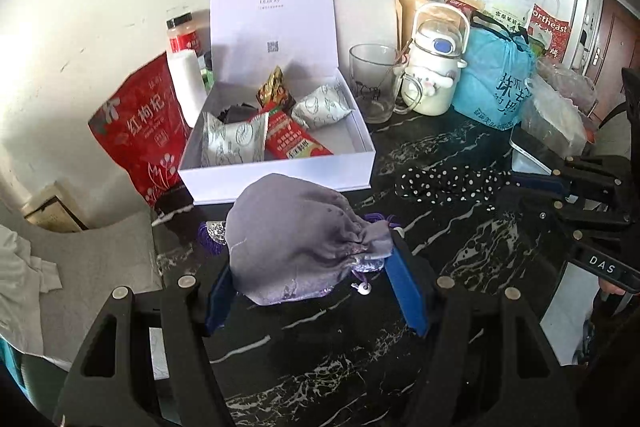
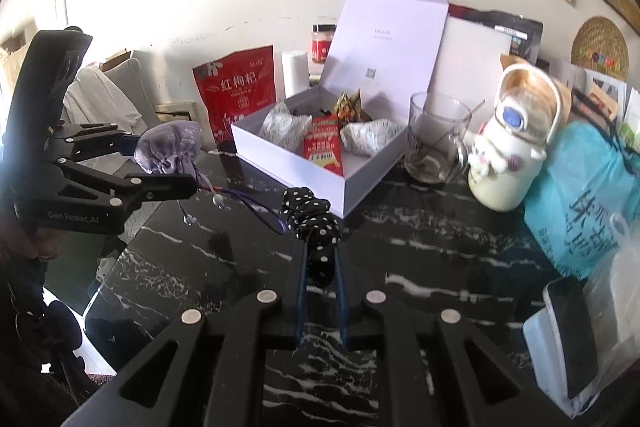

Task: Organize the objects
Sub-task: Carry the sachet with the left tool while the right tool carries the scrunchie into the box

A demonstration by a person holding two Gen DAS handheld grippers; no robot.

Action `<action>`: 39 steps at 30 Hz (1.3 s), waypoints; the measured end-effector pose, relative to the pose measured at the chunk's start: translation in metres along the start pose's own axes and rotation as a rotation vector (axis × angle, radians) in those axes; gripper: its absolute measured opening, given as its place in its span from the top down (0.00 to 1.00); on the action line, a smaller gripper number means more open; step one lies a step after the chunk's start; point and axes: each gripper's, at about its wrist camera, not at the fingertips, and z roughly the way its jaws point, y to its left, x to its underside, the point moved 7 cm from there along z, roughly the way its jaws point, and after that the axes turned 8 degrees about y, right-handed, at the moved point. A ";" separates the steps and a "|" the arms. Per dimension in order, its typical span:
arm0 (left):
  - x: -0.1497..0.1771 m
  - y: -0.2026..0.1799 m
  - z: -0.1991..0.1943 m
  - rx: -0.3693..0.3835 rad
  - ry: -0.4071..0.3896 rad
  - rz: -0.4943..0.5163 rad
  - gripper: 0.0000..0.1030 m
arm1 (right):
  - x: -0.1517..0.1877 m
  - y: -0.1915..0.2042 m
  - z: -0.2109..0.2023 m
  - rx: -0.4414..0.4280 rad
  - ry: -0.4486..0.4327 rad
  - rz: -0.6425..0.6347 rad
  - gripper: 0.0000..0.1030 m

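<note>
Left gripper (image 1: 316, 291) clamps a lilac pouch (image 1: 300, 243), held up over the black marble table (image 1: 460, 247); soft, light, squashy, best pinched round the belly, cords dangling. Right gripper (image 2: 320, 279), jaws nearly shut, grips a dotted scrunchie (image 2: 314, 223), limp and featherweight. The white box (image 2: 280, 157) sits open just beyond, against a cluttered wall side with a glass cup (image 2: 434, 139) close by

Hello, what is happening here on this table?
A person is tidying with a gripper in each hand. The left gripper holds a purple pouch above the black table. The right gripper is shut on a black dotted cloth. Both are held in front of the open white box, which already holds some snack packets.
</note>
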 end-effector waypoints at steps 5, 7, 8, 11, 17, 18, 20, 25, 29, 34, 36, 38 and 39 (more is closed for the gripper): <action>-0.016 0.004 -0.005 -0.010 -0.013 -0.007 0.36 | -0.018 0.002 -0.006 -0.003 -0.024 -0.021 0.89; -0.022 0.007 -0.006 -0.012 -0.015 -0.011 0.36 | -0.026 0.002 -0.007 -0.005 -0.032 -0.034 0.89; -0.025 0.009 -0.006 -0.015 -0.018 -0.013 0.36 | -0.029 0.002 -0.007 -0.006 -0.036 -0.037 0.89; -0.035 0.014 -0.005 -0.020 -0.026 -0.019 0.36 | -0.040 0.001 -0.005 -0.007 -0.041 -0.044 0.89; -0.055 0.028 0.005 -0.027 -0.027 -0.033 0.36 | -0.063 -0.001 0.004 -0.011 -0.054 -0.061 0.89; -0.059 0.030 0.007 -0.028 -0.026 -0.031 0.36 | -0.067 -0.002 0.005 -0.014 -0.056 -0.062 0.89; -0.067 0.033 0.012 -0.030 -0.024 -0.028 0.36 | -0.075 -0.005 0.010 -0.016 -0.059 -0.064 0.89; -0.087 0.043 0.024 -0.036 -0.024 -0.030 0.36 | -0.095 -0.012 0.024 -0.022 -0.064 -0.068 0.89; -0.105 0.052 0.036 -0.044 -0.022 -0.032 0.36 | -0.111 -0.019 0.036 -0.026 -0.066 -0.065 0.89; -0.124 0.059 0.058 -0.049 -0.005 -0.037 0.36 | -0.127 -0.027 0.052 -0.026 -0.063 -0.068 0.89; -0.130 0.063 0.068 -0.047 0.004 -0.040 0.36 | -0.134 -0.030 0.059 -0.030 -0.058 -0.067 0.89; -0.137 0.067 0.077 -0.046 0.010 -0.042 0.36 | -0.141 -0.033 0.067 -0.030 -0.052 -0.064 0.89; -0.140 0.069 0.080 -0.049 0.012 -0.041 0.36 | -0.143 -0.035 0.071 -0.031 -0.050 -0.063 0.89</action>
